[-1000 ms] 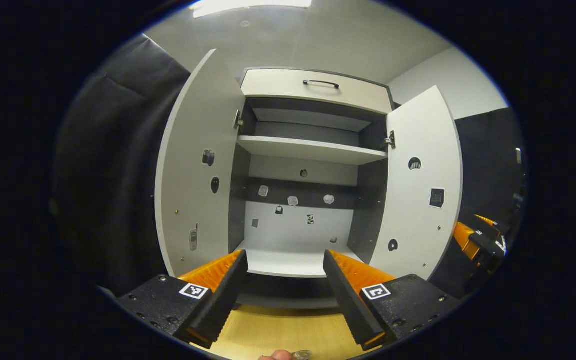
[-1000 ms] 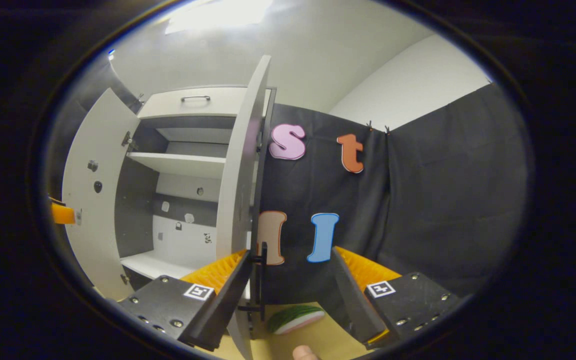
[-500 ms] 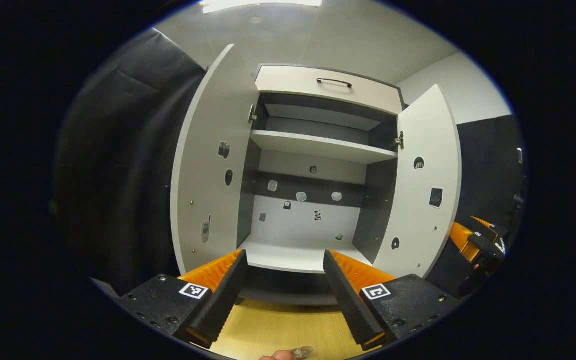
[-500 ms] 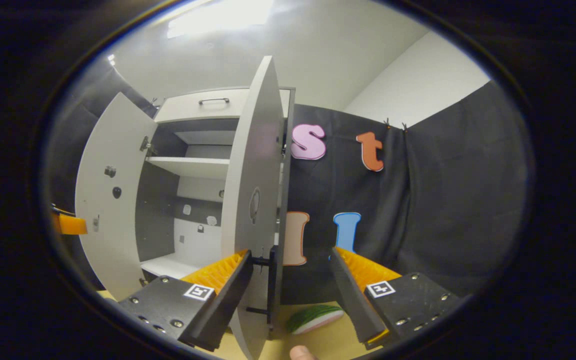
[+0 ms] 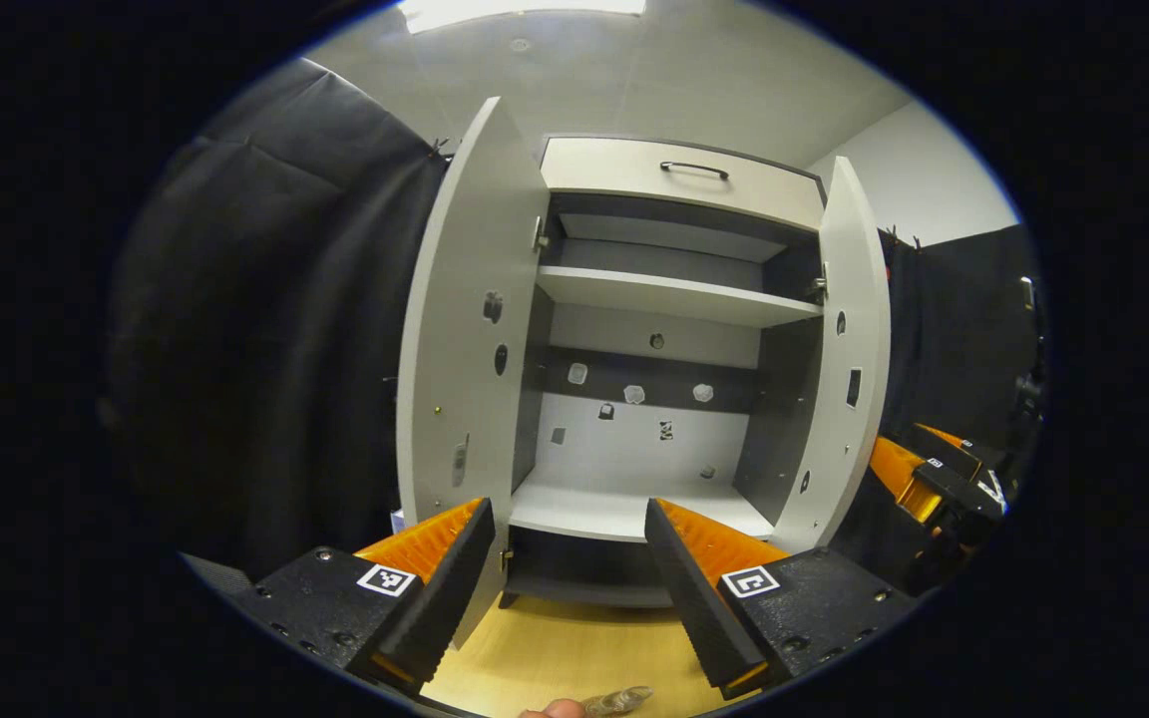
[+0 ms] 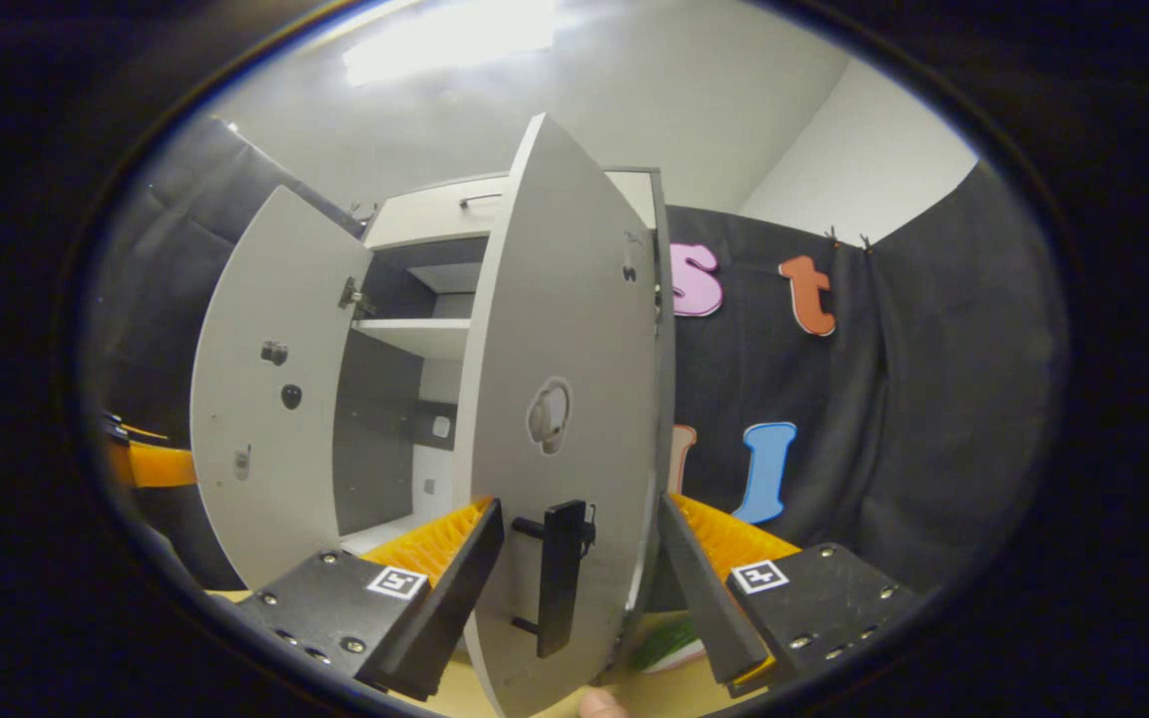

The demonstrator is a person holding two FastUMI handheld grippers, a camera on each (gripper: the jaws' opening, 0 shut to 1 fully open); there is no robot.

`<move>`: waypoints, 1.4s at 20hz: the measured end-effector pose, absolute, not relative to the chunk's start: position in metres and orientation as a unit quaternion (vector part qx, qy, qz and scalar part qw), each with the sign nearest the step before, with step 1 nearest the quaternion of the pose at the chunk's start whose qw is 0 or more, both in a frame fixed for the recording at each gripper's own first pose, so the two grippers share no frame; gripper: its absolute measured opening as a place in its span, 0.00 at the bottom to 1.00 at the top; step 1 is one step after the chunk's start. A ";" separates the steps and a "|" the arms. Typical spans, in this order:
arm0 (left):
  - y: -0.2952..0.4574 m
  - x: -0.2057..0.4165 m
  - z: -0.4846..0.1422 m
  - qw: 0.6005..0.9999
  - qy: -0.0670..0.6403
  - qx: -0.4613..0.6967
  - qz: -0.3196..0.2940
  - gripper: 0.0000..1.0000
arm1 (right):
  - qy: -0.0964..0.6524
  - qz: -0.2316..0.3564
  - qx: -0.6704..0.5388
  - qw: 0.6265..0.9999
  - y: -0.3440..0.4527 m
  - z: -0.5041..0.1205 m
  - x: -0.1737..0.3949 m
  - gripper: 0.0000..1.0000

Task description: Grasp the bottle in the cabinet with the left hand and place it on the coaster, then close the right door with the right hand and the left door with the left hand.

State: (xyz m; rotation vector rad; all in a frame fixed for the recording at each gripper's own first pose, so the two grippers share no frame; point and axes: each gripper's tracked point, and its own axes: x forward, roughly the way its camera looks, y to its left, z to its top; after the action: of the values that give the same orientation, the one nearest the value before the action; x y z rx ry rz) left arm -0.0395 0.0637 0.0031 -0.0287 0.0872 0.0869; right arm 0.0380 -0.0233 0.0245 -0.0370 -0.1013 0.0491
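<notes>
The cabinet (image 5: 674, 179) stands ahead with bare shelves inside. Its left door (image 5: 465, 319) hangs wide open. The right door (image 5: 849, 369) is swung partway in and shows nearly edge-on in the left gripper view. My left gripper (image 5: 567, 514) is open in front of the lower shelf, holding nothing. A clear glassy object (image 5: 619, 701) pokes in at the bottom edge beside a fingertip; I cannot tell what it is. In the right gripper view, the right door (image 6: 565, 399) turns its front face to me. Its black handle (image 6: 563, 573) lies between the fingers of my open right gripper (image 6: 579, 509).
The wooden tabletop (image 5: 574, 658) runs under the cabinet. A green, melon-like slice (image 6: 669, 643) lies on it behind the right door. The right gripper (image 5: 934, 479) shows beyond the right door, and the left gripper (image 6: 151, 464) shows past the left door (image 6: 275, 379).
The right door has swung inward from wide open to about half shut, with the right gripper following it. The left gripper has shifted a little, and the cabinet sits further right in its view.
</notes>
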 end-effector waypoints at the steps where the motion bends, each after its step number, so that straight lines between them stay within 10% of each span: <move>1: 0.068 -0.041 0.003 0.998 0.043 -0.014 0.049 0.96 | -0.052 0.040 -0.014 0.998 -0.013 0.024 0.040 0.95; 28: 0.095 -0.053 -0.005 0.995 0.048 -0.016 0.088 0.96 | -0.059 0.092 -0.008 0.994 0.032 0.030 0.040 0.95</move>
State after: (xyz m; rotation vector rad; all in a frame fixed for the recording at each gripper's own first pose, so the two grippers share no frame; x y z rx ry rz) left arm -0.0534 0.0952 -0.0046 -0.0319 0.0962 0.1770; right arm 0.0398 0.0319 0.0297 -0.0157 -0.1180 0.1852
